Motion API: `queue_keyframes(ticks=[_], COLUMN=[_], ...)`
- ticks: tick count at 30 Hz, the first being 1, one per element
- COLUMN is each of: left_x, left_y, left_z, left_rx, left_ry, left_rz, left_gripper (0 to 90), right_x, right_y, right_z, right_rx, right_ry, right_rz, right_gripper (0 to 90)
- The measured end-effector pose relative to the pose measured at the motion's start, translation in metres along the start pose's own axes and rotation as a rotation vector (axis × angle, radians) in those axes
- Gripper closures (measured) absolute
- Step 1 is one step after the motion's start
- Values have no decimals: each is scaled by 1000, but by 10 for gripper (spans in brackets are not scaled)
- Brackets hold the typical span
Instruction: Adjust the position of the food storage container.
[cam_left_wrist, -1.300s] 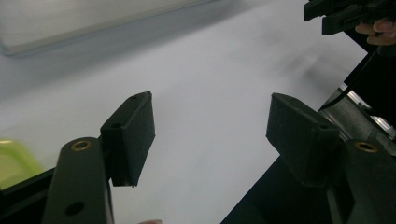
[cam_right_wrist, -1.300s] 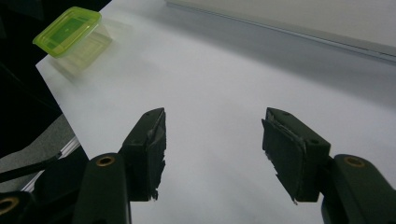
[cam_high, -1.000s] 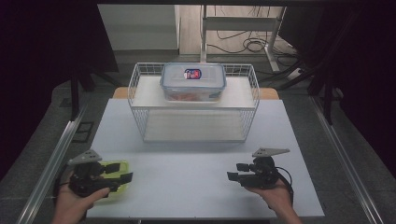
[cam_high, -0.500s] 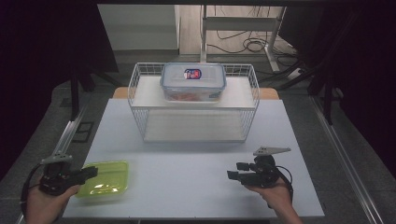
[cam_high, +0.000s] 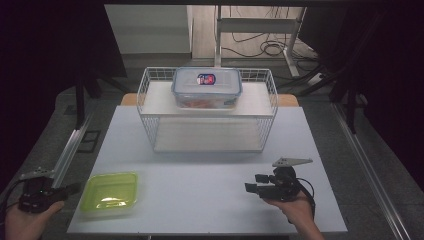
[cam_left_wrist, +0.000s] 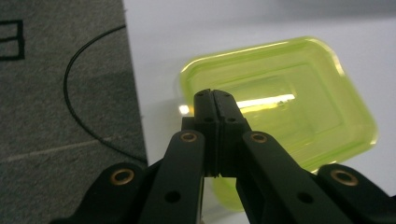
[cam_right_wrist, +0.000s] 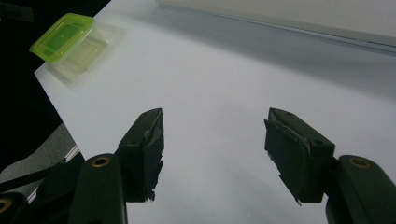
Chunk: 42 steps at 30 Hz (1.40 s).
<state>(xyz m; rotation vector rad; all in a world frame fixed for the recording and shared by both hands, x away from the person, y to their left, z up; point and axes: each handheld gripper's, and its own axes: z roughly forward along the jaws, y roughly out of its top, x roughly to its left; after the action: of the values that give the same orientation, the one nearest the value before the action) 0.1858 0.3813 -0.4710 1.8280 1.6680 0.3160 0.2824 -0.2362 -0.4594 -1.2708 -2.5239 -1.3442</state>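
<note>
Your left tool (cam_left_wrist: 213, 95) had its jaws pressed together w/ nothing between them; they'd just been closing. It sat off the desk's left edge, just beside the green container (cam_high: 110, 192), not touching it. The green container lay on the desk (cam_high: 210, 200) near the front-left corner, open side up, empty as far as I could tell. Your right tool (cam_right_wrist: 212, 140) was spread, holding nothing, hovering low over bare desk at the front right, well apart from the container.

If the aim was to leave the container set there, it looked done: it sat flat & fully on the desk. For a regrip, you'd have needed to spread the left jaws first, then come in over the near rim, one jaw inside & one outside, and squeeze gently, since thin plastic probably flexes.

Beyond: white desk, a wire basket (cam_high: 150, 100) at the back w/ a lidded clear box (cam_high: 207, 87) on its upper shelf. Grey carpet floor, a metal rail on the left, cables at the rear, dark surroundings.
</note>
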Motion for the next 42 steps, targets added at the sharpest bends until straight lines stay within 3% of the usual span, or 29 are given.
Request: queue_keyframes(ticks=[2, 4, 14, 21, 29, 42], left_x=[2, 10, 18, 17, 9, -27], left_y=[-1, -5, -15, -18, -16, 0], left_z=[1, 6, 20, 27, 32, 52], left_rx=[4, 18, 87, 111, 110, 127], left_ry=[5, 14, 46, 27, -4, -73], left_rz=[-5, -36, -32, -35, -32, 23], left_gripper=[889, 889, 892, 892, 893, 893], right_x=[0, 0, 0, 1, 1, 1], right_y=[0, 0, 0, 0, 0, 0], right_z=[0, 1, 0, 1, 2, 1], right_rx=[1, 2, 6, 9, 13, 11], right_ry=[-1, 1, -2, -1, 0, -1], right_rz=[-2, -5, -4, -6, -7, -15], right_gripper=[374, 373, 372, 372, 372, 372])
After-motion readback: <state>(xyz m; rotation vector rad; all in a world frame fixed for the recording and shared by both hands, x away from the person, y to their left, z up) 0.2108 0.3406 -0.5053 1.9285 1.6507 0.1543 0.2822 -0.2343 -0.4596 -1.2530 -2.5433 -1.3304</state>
